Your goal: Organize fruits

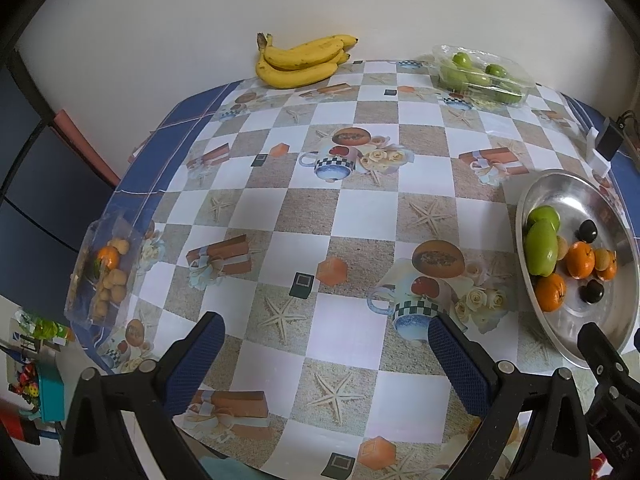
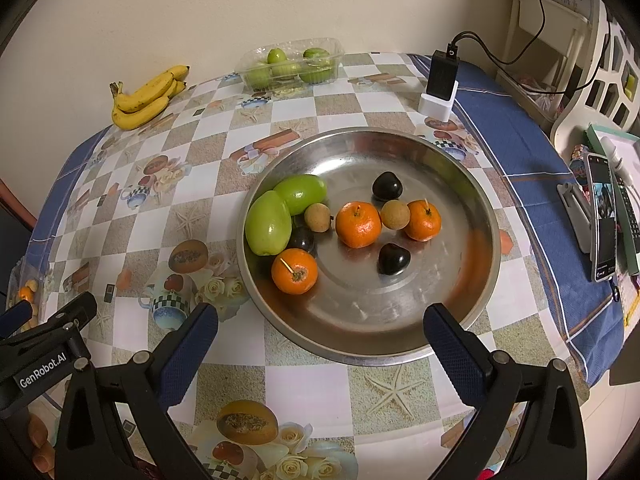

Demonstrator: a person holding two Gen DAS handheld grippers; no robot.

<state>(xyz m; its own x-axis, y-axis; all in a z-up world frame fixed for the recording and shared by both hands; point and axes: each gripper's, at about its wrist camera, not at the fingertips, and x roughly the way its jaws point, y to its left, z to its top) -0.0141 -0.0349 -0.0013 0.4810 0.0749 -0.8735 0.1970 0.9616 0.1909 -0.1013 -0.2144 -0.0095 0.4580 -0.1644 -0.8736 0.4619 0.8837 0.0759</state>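
A steel plate holds two green fruits, three oranges, two small brown longans and dark cherries. The same plate lies at the right edge of the left wrist view. A banana bunch rests by the wall. Beside it, a clear box of green fruits stands at the back. At the table's left edge sits a clear bag of longans and an orange. My left gripper hangs open over bare tablecloth. Just before the plate's near rim, my right gripper is open and empty.
A black charger on a white block stands behind the plate. A phone and remotes lie on the blue cloth at the right. The left gripper's body shows at lower left in the right wrist view. A checkered cloth covers the table.
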